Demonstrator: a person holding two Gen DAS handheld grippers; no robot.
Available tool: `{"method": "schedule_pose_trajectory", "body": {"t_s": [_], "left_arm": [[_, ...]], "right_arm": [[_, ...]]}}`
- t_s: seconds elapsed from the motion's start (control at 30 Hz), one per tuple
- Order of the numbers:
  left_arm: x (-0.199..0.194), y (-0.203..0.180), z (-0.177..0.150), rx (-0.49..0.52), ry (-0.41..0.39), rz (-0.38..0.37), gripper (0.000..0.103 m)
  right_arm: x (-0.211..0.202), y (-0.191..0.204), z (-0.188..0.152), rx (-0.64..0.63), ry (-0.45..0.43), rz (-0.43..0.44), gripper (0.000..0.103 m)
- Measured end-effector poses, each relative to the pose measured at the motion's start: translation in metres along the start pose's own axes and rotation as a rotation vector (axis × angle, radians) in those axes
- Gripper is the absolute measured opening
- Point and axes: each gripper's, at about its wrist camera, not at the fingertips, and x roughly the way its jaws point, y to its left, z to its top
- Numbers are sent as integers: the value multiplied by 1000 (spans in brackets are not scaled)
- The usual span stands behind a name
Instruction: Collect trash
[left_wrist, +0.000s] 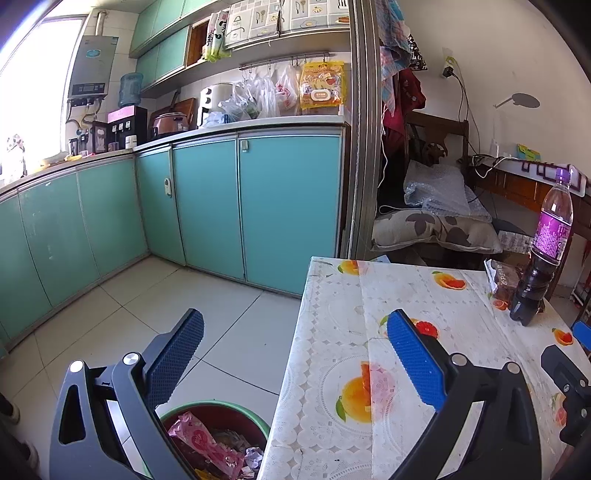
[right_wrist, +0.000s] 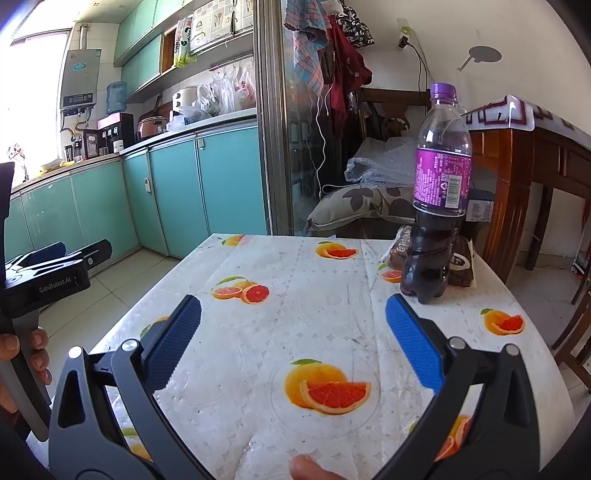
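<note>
Trash (left_wrist: 214, 443) filled the green bin (left_wrist: 258, 415) on the floor beside the bench (left_wrist: 369, 295). I saw my left claw (left_wrist: 295, 363) spread empty above that bin, my right claw (right_wrist: 293, 341) spread empty over the bench.

Home kitchen opening onto a living area. Evidence: teal base cabinets (left_wrist: 255, 206) under a pale worktop, matching wall cupboards, wall-mounted water heater (left_wrist: 92, 66), water dispenser with blue bottle (left_wrist: 130, 88), rice cooker (left_wrist: 170, 122), plastic bags hung on a rail (left_wrist: 284, 61), tiled floor. Beyond the sliding-door frame (left_wrist: 364, 129): cushioned wooden chair (left_wrist: 436, 225), hanging clothes, table with fruit-print cloth (right_wrist: 332, 295).
</note>
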Motion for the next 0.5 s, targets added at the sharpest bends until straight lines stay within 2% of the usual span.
{"method": "schedule_pose_trajectory", "body": {"t_s": [0.27,0.33,0.4,0.5], "left_arm": [[2,-6,-3,15,27,-26,96],[4,-5,-3,11,38,-14,96],[7,-2,-2,-7,56,-24,96],[8,5,-1,-38,66,-35,96]], "right_arm": [[2,-16,1,46,31,5,99],[5,-21,2,32,57,-22,99],[13,-32,2,15,113,-68,99],[37,-62,-2,44,265,-100,99]]}}
